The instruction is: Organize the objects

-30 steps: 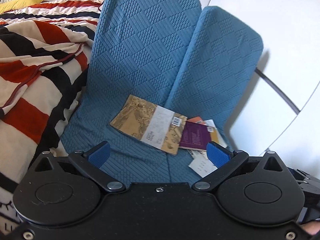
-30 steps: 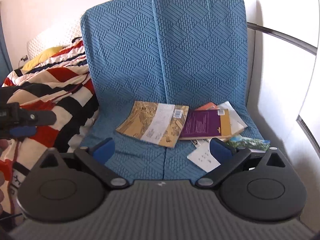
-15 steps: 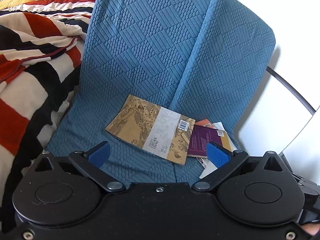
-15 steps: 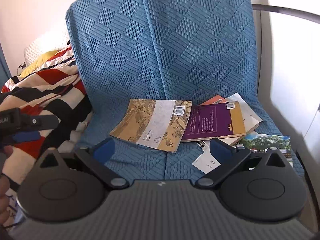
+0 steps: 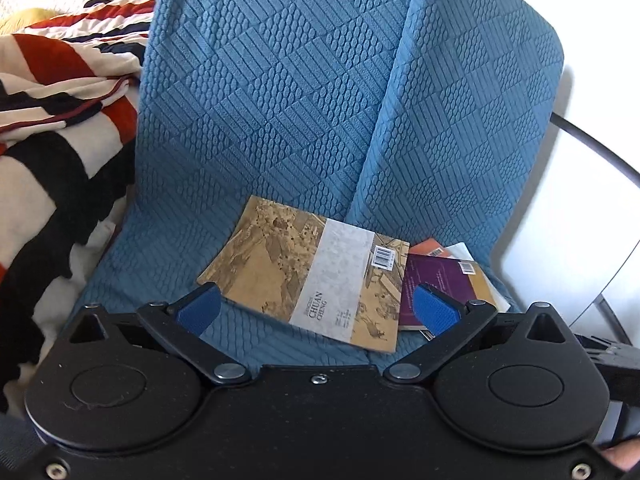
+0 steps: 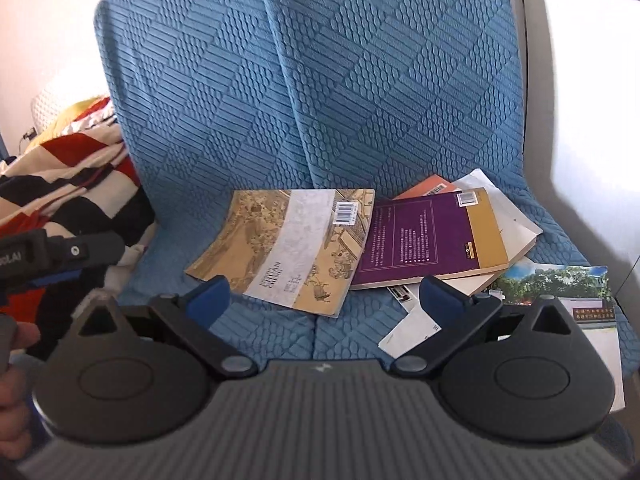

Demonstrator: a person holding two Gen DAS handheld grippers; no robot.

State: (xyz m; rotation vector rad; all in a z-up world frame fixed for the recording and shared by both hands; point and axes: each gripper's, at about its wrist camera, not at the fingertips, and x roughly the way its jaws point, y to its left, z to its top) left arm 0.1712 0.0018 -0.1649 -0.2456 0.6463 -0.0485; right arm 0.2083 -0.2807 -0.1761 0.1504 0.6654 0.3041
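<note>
A tan book with a pale band (image 5: 316,268) (image 6: 292,244) lies flat on the blue quilted seat (image 5: 168,240) (image 6: 352,332). A purple and gold book (image 6: 428,236) (image 5: 444,280) overlaps its right edge, stacked on an orange book (image 6: 430,185) and white papers (image 6: 508,208). A photo card (image 6: 556,280) and a white slip (image 6: 412,328) lie at the right. My left gripper (image 5: 316,310) is open, its blue pads (image 5: 200,308) straddling the tan book's near edge. My right gripper (image 6: 322,300) is open just short of the books, holding nothing.
A striped red, black and cream blanket (image 5: 52,128) (image 6: 68,176) is heaped left of the seat. Tall blue back cushions (image 5: 280,80) (image 6: 320,72) rise behind the books. A white wall with a dark rail (image 5: 588,140) stands at the right. A hand (image 6: 16,396) holds the left tool.
Both grippers have moved forward and closer to the books, which now look larger. The books have not moved. Both grippers stay open.
</note>
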